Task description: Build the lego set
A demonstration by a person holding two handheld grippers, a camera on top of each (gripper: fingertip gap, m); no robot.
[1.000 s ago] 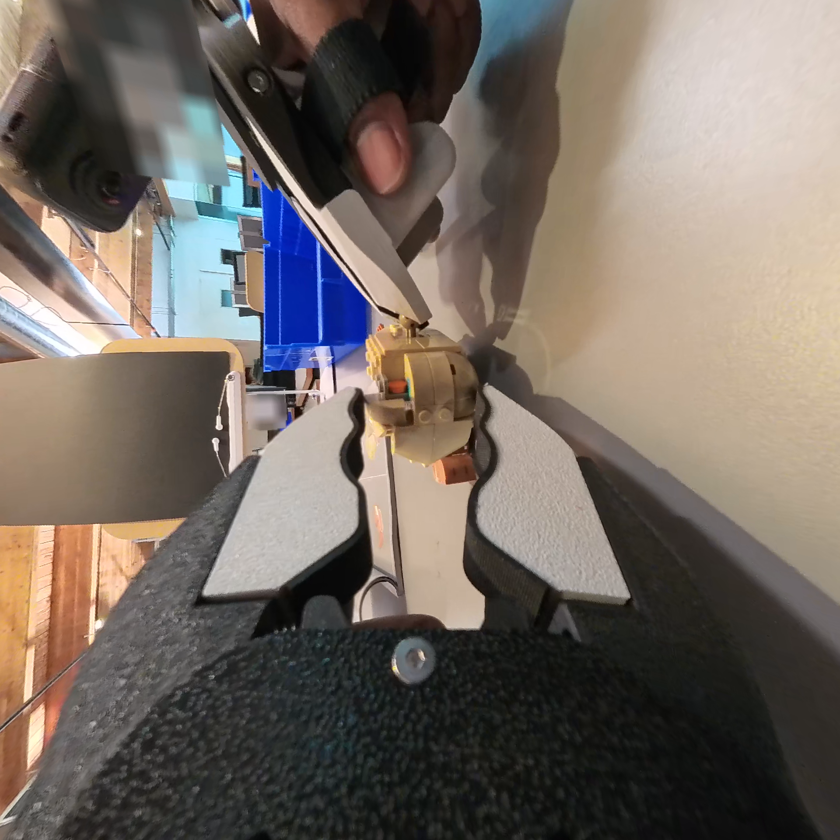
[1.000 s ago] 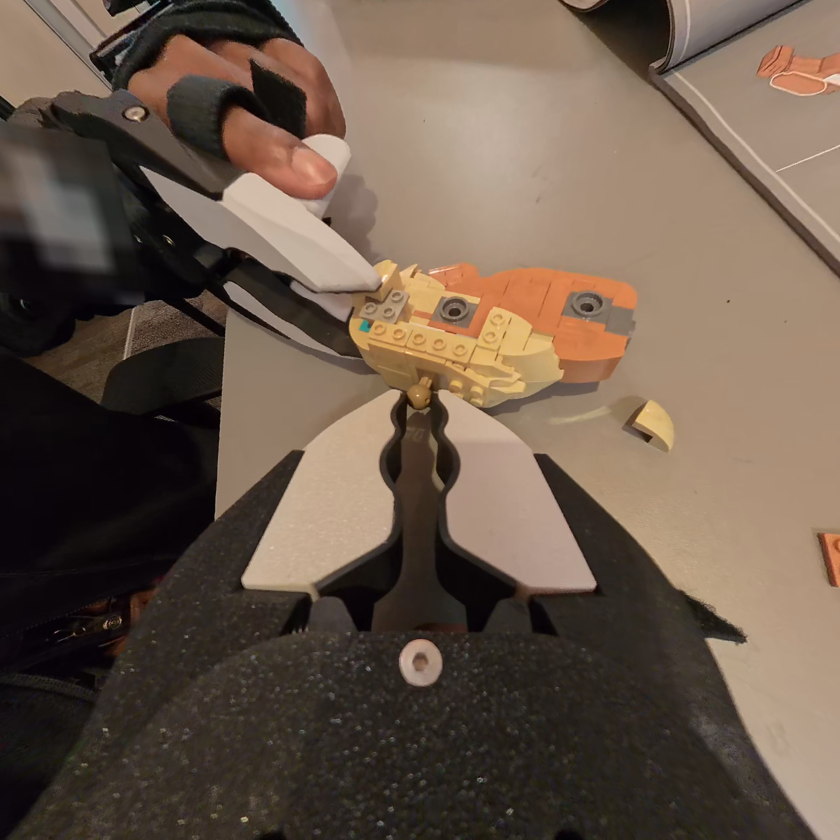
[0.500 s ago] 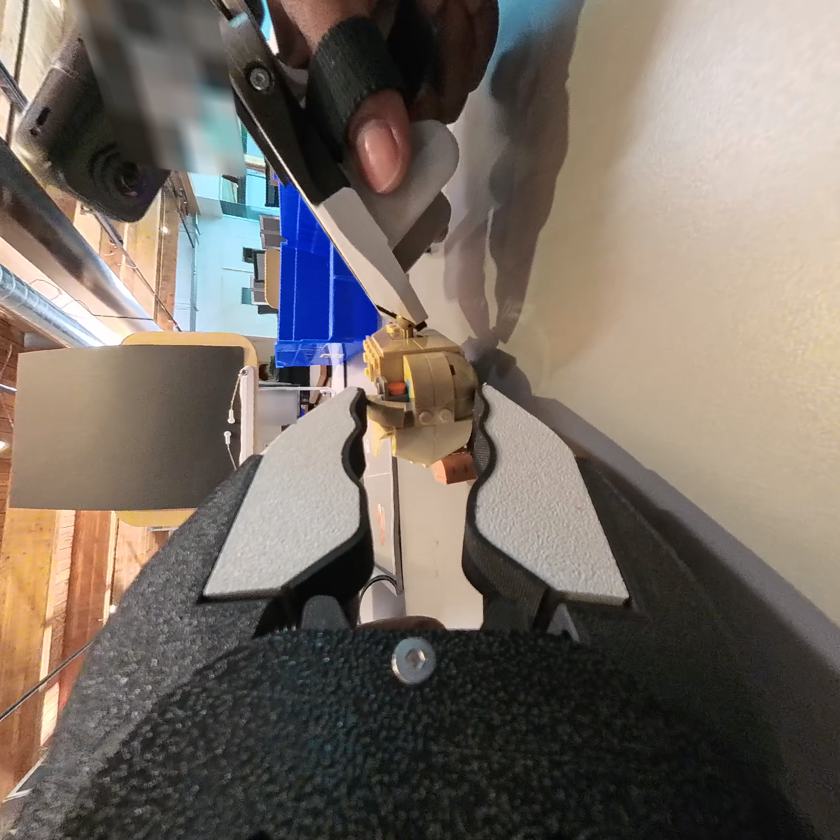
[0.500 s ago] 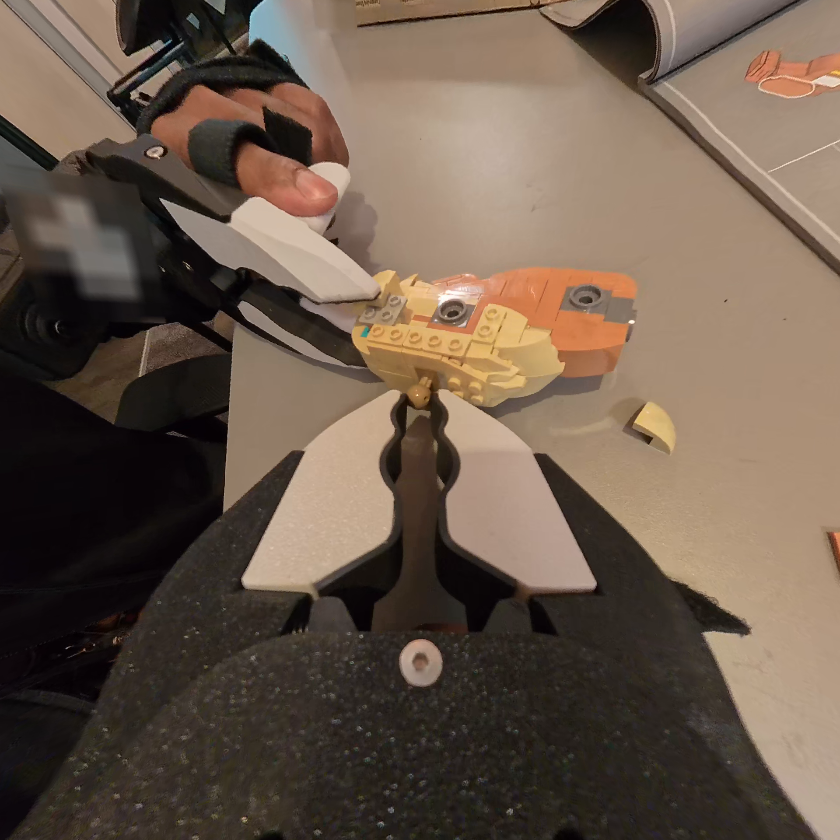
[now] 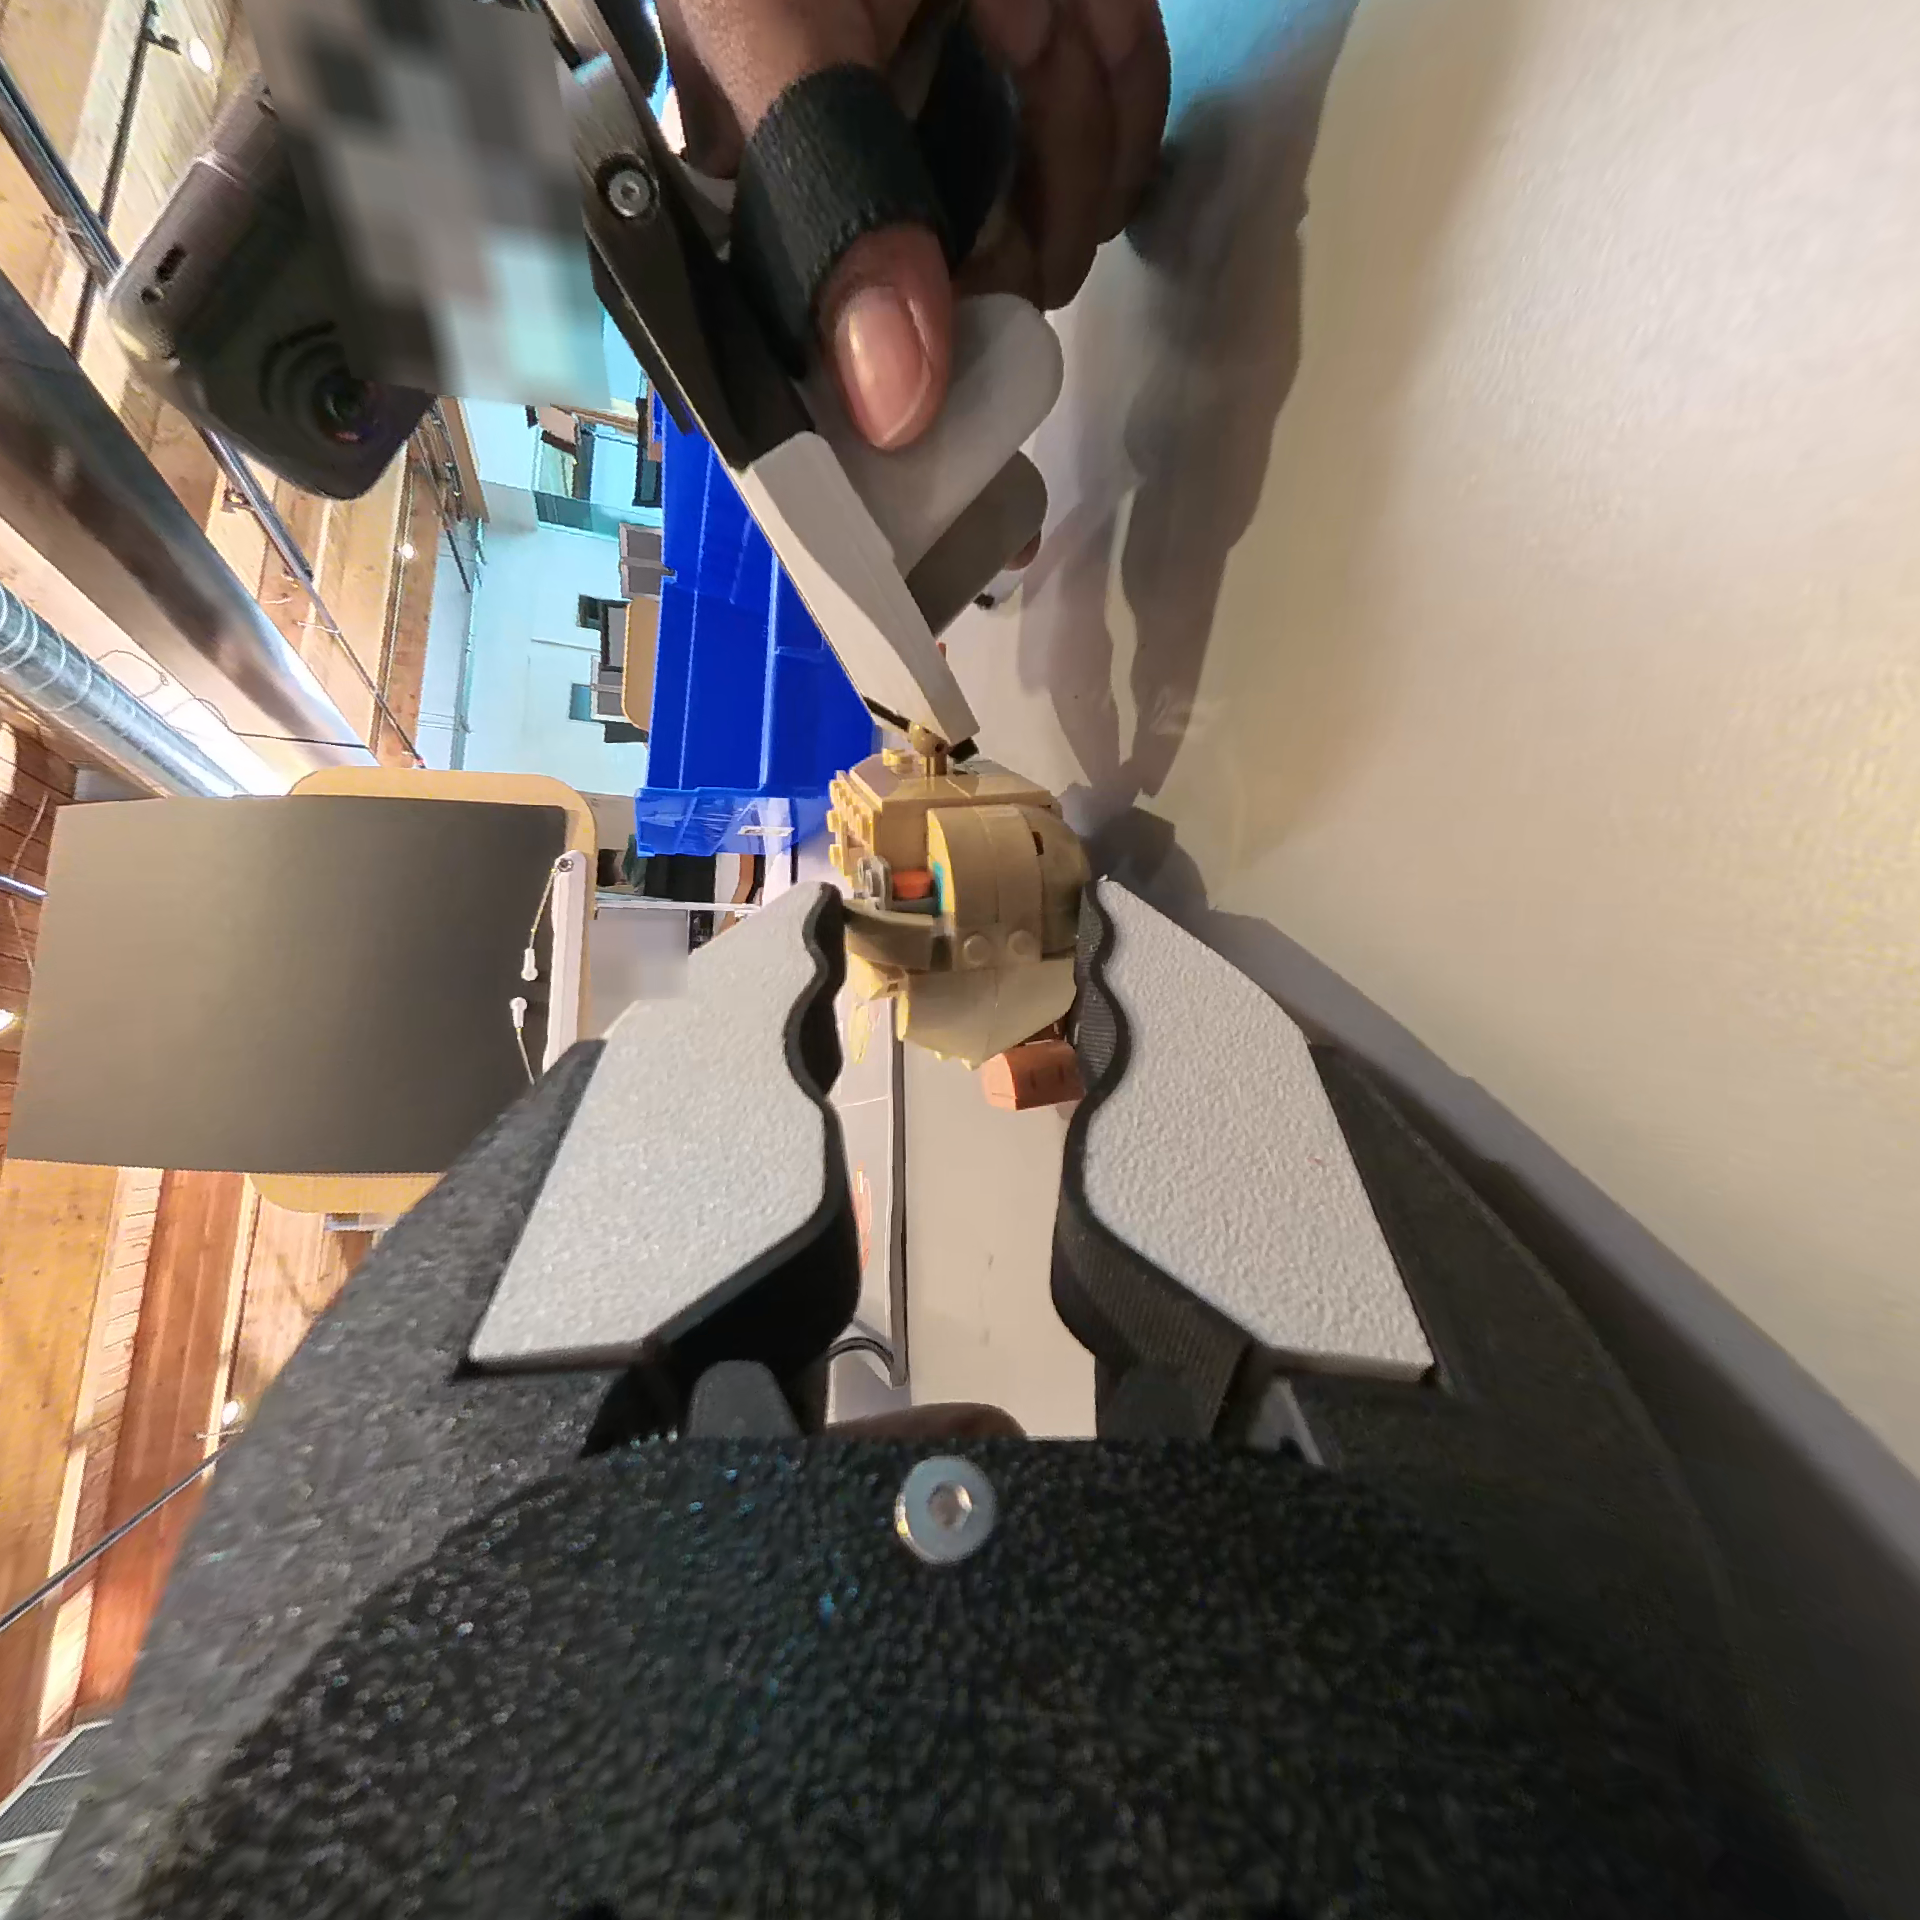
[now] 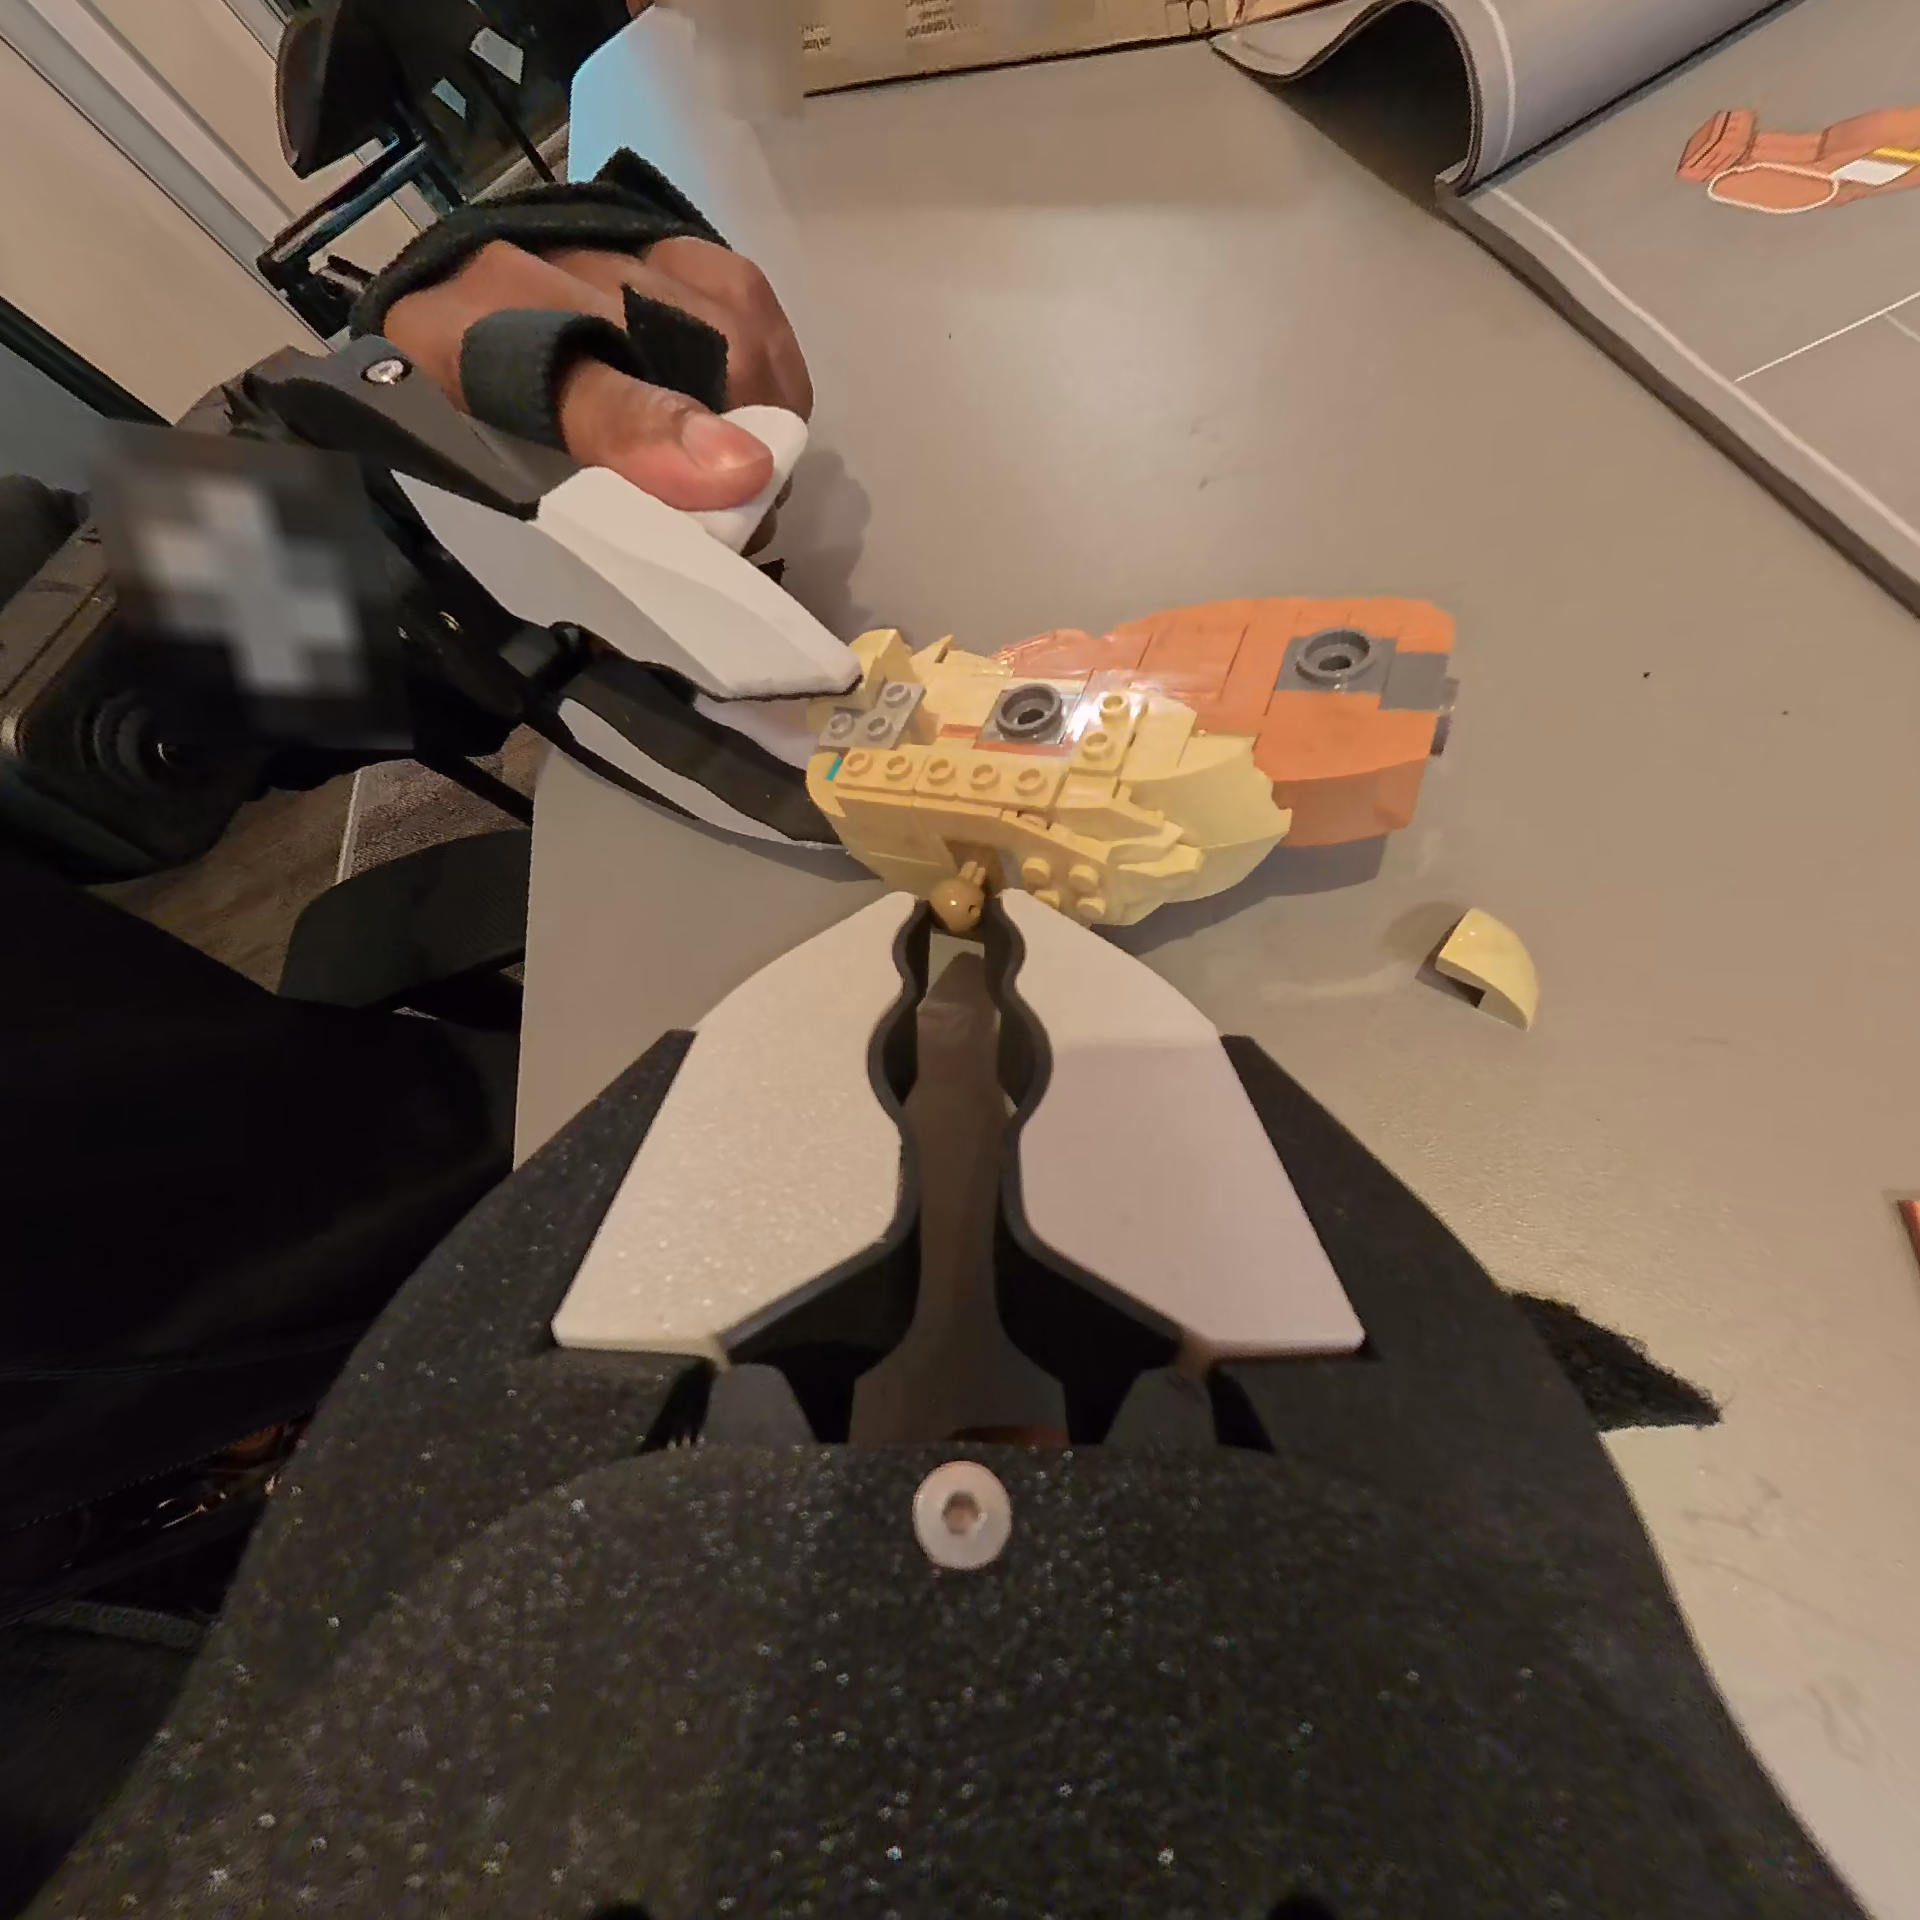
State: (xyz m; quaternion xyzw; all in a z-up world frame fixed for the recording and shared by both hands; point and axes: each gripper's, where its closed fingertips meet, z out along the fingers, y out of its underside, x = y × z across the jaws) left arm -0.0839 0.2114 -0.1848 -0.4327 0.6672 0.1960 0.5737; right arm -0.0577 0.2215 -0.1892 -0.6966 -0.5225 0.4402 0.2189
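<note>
The table point(image 6: 1143, 364) carries the tan-and-orange model point(image 6: 1091, 748), long axis running left to right across the right tool point(image 6: 957, 906). The left tool point(image 5: 961, 971) is clamped on the model's tan end (nearer the table edge). The right tool, directly before the model's near side, is closed on a small tan ball-pin point(image 6: 957, 900) touching it.

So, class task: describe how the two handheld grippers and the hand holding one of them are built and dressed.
Each gripper, left and right, has a rough black body with a silver screw, and two pale grey textured fingers with wavy black inner edges. The left one, seen in the right wrist view, carries a black camera. The hand wears a black fingerless glove with a finger strap.
</note>
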